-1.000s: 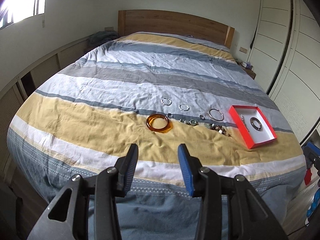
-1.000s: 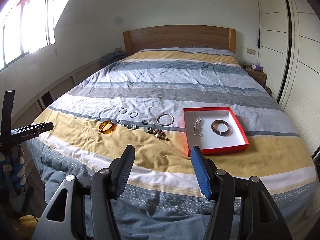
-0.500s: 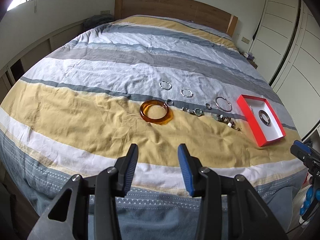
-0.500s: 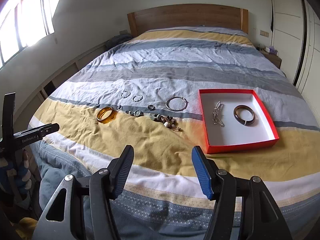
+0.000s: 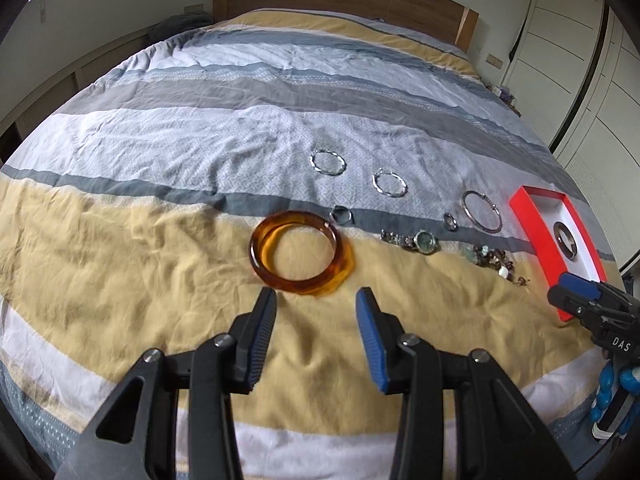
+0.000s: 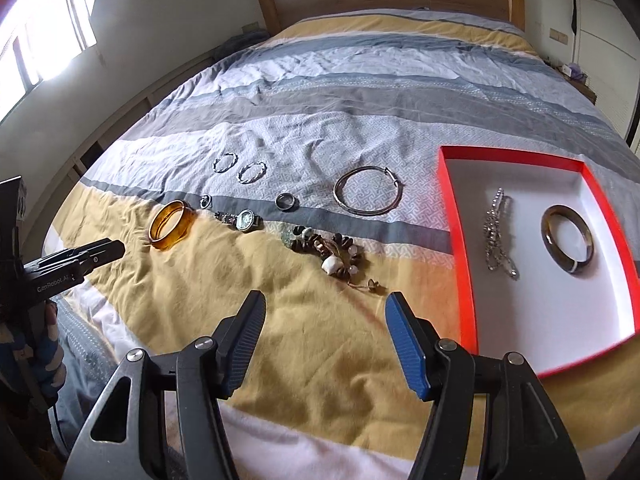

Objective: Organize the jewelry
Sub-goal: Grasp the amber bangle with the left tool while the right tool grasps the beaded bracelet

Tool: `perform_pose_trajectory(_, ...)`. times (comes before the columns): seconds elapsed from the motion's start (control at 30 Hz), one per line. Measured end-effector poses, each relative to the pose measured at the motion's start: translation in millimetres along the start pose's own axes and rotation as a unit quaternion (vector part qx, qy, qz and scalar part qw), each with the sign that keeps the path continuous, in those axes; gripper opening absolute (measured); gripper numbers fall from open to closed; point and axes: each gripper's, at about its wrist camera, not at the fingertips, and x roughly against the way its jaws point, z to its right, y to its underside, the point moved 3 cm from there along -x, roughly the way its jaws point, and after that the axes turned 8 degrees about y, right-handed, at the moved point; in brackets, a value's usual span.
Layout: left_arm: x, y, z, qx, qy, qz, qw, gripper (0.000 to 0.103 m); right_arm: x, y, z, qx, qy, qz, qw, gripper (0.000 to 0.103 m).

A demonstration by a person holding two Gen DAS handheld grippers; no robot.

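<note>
My left tool point(image 5: 316, 300) hangs released, the amber bangle point(image 5: 298, 254) at twelve o'clock, lined up for a grab. My right tool point(image 6: 324, 308) is empty too; the red box point(image 6: 456, 240) waits at two o'clock.

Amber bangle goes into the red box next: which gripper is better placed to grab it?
Left. The left gripper is open just short of the amber bangle; the right gripper faces the bead bracelet instead.

Your left tool point(image 5: 316, 300) and right tool point(image 6: 324, 304) share black frames, silver screws and ribbed blue pads point(image 6: 406, 344). White lettering marks their sides; you wear blue-patterned gloves point(image 5: 608, 392).
</note>
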Motion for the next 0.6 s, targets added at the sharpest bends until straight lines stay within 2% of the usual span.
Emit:
perform_pose_trajectory(0.23,-44,-20,-3,-0.013,0.006,-0.011,0.9998,0.039,-50,-20,-1,0.012,-0.012,-0.009,1.000,0.062)
perform_pose_trajectory(0.43,-72,-14,0,-0.024,0.018,-0.034,0.9990,0.039,-78,-25,-4,0.021,-0.016,-0.019,0.999,0.063)
perform_pose_trajectory(0.6,-83,-13,-3,-0.015,0.020,-0.033,0.9992,0.039,-88,-23,-3,0.027,-0.015,-0.018,0.999,0.063)
